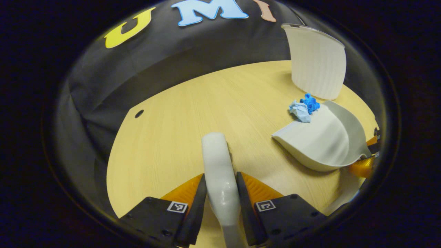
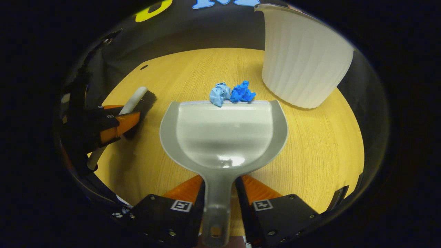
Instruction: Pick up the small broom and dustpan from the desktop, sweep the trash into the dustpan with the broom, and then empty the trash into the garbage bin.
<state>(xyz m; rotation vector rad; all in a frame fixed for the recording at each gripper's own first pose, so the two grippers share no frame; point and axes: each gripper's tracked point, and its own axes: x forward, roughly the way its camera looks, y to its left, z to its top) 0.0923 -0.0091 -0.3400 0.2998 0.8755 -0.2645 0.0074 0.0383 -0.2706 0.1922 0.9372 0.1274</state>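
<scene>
Closest to me in the left gripper view, my left gripper (image 1: 221, 193) has its fingers clamped on the white plastic handle of the small broom (image 1: 218, 165), one finger pressing each side of it. That handle runs forward over the pale wood-grain counter (image 1: 179, 120). In the right gripper view the same broom (image 2: 137, 100) shows its dark bristles pointing toward the far edge of the counter, left of the dustpan.

Between the fingers of my right gripper (image 2: 220, 196) sits the grey handle of the light grey plastic dustpan (image 2: 224, 134); both fingers press on it. Its scoop lies low over the counter with the front lip turned away from me. Two crumpled paper scraps lie at that lip, a pale blue wad (image 2: 219, 93) touching a bright blue wad (image 2: 242, 92) to its right. Whether they rest on the lip or just beyond it I cannot tell.

Behind and to the right of the scraps stands the white ribbed plastic garbage bin (image 2: 303, 62), upright on the counter, near the dustpan but apart from it.

Small square black-and-white marker tags (image 2: 181, 205) sit on each gripper body; I can read no brand or writing on the broom, dustpan or bin
</scene>
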